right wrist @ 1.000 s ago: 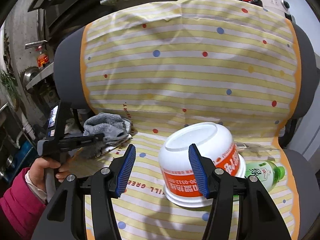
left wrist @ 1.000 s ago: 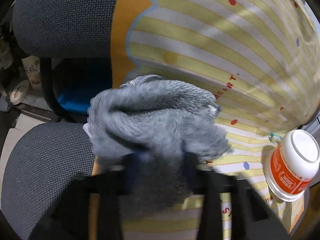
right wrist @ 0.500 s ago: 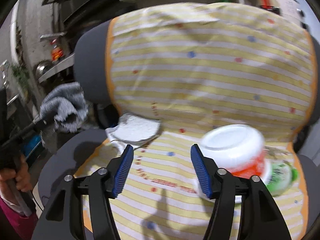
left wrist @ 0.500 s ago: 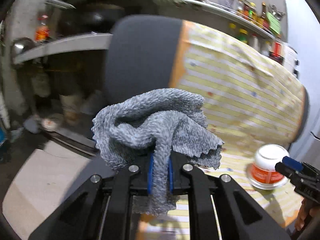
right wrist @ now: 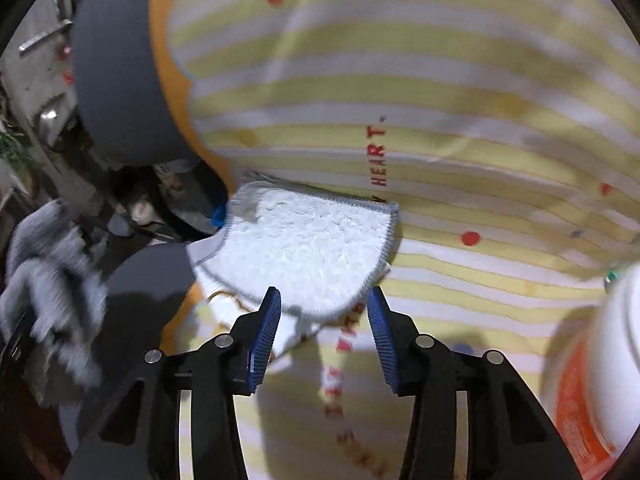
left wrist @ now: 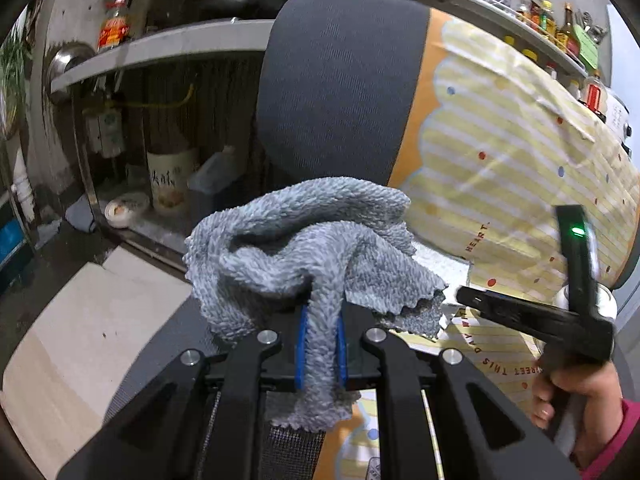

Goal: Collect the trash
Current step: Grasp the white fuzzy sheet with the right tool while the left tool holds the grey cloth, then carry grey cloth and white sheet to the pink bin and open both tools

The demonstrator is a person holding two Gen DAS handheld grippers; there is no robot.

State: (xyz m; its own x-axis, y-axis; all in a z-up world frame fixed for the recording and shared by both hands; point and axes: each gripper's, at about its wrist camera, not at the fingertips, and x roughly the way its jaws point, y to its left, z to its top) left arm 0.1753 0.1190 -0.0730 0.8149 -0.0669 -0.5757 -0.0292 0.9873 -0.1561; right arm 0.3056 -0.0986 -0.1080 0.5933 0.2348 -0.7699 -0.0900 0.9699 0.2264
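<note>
My left gripper point(left wrist: 320, 334) is shut on a crumpled grey fleece cloth point(left wrist: 304, 248) and holds it in the air beside the chair; the cloth also shows blurred at the left of the right wrist view point(right wrist: 48, 280). My right gripper point(right wrist: 323, 304) is open, its blue pads on either side of the near edge of a flat white pad with grey stitched trim point(right wrist: 304, 248) lying on the yellow striped seat cover point(right wrist: 460, 120). A white and orange tub point(right wrist: 600, 368) stands upside down at the right.
The grey mesh chair back point(left wrist: 340, 80) is behind the cloth. Shelves with bottles and jars point(left wrist: 540, 12) run along the back. A bucket point(left wrist: 172, 180) and a bowl point(left wrist: 124, 208) sit under a counter on the left. The floor point(left wrist: 80, 340) is pale.
My left gripper lifted the grey cloth off the seat and carried it left, away from the chair. My right gripper moved from the white tub leftward and down to the white pad.
</note>
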